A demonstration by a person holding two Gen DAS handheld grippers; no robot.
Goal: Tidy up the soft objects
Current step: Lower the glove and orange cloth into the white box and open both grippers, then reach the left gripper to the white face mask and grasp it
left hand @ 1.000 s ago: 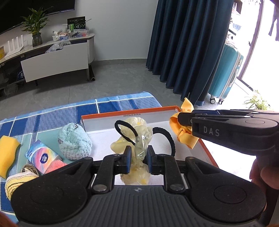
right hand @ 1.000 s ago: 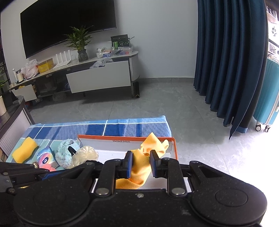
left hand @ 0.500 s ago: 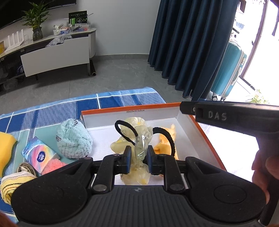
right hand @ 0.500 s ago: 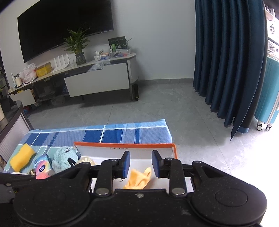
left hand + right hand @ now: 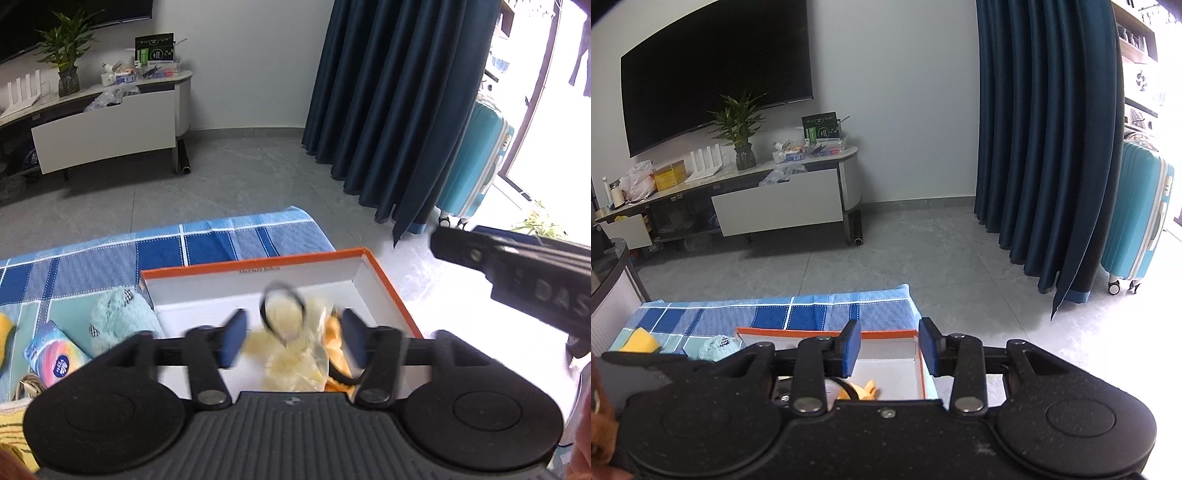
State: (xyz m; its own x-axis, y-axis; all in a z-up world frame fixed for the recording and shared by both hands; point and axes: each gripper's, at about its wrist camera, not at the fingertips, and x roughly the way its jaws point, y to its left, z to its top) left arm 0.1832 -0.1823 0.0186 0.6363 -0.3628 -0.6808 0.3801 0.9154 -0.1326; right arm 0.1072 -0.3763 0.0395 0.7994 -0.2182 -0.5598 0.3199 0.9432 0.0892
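Both the left gripper and right gripper stand wide open and empty above the box, which holds the shower cap and cloth; plush toy, tissue pack and sponge remain on the blanket

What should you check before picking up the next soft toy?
1. Left gripper open: ok.
2. Right gripper open and holding nothing: ok.
3. Pale yellow scrunchie bag down inside the orange box: ok.
4. Orange cloth in the box: ok.
5. Teal fluffy toy waiting outside the box on the blue blanket: ok.
6. Bag fully let go, not snagged: cannot tell, blurred.
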